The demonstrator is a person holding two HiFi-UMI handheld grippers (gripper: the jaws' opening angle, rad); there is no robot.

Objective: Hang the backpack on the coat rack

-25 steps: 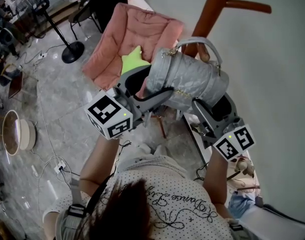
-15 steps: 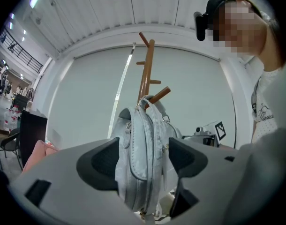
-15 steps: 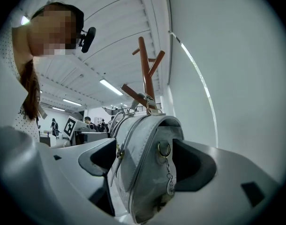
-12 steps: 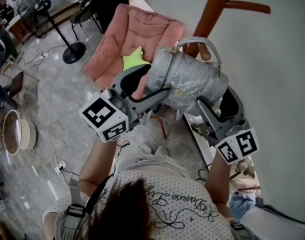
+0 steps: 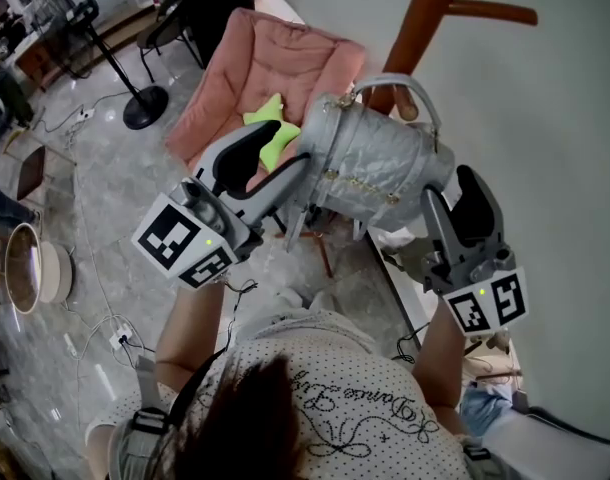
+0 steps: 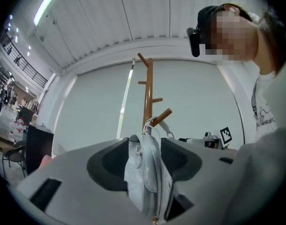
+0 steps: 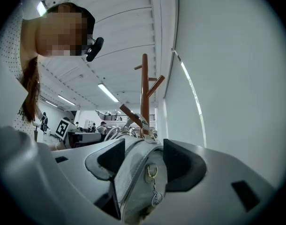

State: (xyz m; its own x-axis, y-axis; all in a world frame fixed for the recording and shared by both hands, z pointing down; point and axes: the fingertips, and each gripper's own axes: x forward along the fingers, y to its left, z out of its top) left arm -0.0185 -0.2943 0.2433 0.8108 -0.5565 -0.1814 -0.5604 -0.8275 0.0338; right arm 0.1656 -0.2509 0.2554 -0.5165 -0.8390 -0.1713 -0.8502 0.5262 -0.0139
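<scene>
A silver quilted backpack (image 5: 375, 163) is held up sideways between both grippers, just below the brown wooden coat rack (image 5: 425, 18). Its top handle (image 5: 405, 81) curves over the tip of a lower peg (image 5: 410, 108). My left gripper (image 5: 290, 173) grips the bag's left side and my right gripper (image 5: 450, 193) its right side. Both pairs of jaws have just been closing with the bag between them. In the left gripper view the backpack (image 6: 145, 172) fills the gap between the pads, with the rack (image 6: 147, 93) behind. The right gripper view shows the backpack (image 7: 140, 182) pinched likewise, under the rack (image 7: 144, 88).
A pink padded chair (image 5: 275, 68) with a green cushion (image 5: 265, 118) stands behind the bag on the left. A white wall (image 5: 565, 168) runs close along the right. A black stand base (image 5: 145, 103), floor cables (image 5: 105, 328) and a round basket (image 5: 25, 263) lie at the left.
Both grippers have drawn back and apart along the bag's sides, their marker cubes moving down and outward. The jaws stand narrower on the backpack, which has shifted slightly up toward the peg.
</scene>
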